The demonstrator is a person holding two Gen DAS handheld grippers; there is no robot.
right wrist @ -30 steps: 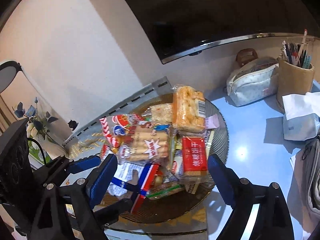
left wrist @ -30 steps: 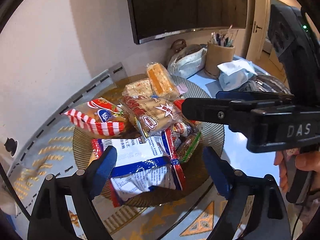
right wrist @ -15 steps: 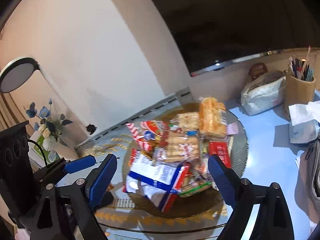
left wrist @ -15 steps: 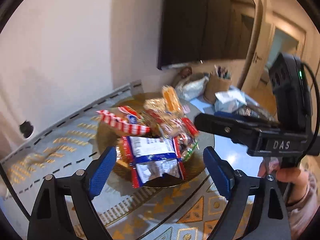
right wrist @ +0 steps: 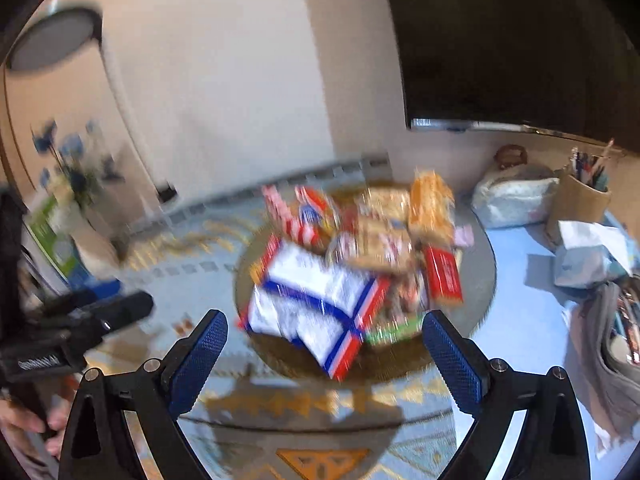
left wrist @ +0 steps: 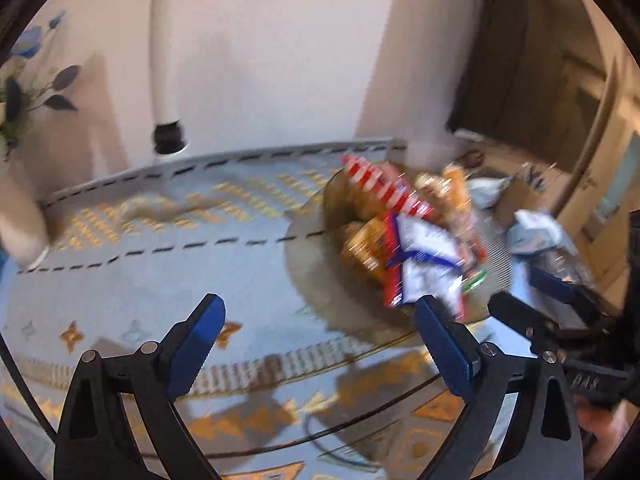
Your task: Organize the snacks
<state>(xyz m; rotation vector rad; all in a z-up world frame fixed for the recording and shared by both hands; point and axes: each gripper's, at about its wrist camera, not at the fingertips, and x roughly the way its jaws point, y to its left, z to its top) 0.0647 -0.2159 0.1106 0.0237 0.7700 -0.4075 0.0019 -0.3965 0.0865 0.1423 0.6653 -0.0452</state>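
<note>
- The left gripper [left wrist: 320, 344], with blue-padded black fingers, was opening wide over the patterned blue-and-orange table mat [left wrist: 160, 264], nothing between its jaws.
- The right gripper [right wrist: 324, 356], of the same make, was also opening and held nothing.
- The pile of wrapped snacks [right wrist: 360, 248] lay heaped in a round brown glass dish [right wrist: 480, 280], ahead of the right gripper, a white packet with blue and red stripes [right wrist: 316, 300] nearest.
- A tan pen cup [right wrist: 580, 204] stood well apart, beside the dish's right.
</note>
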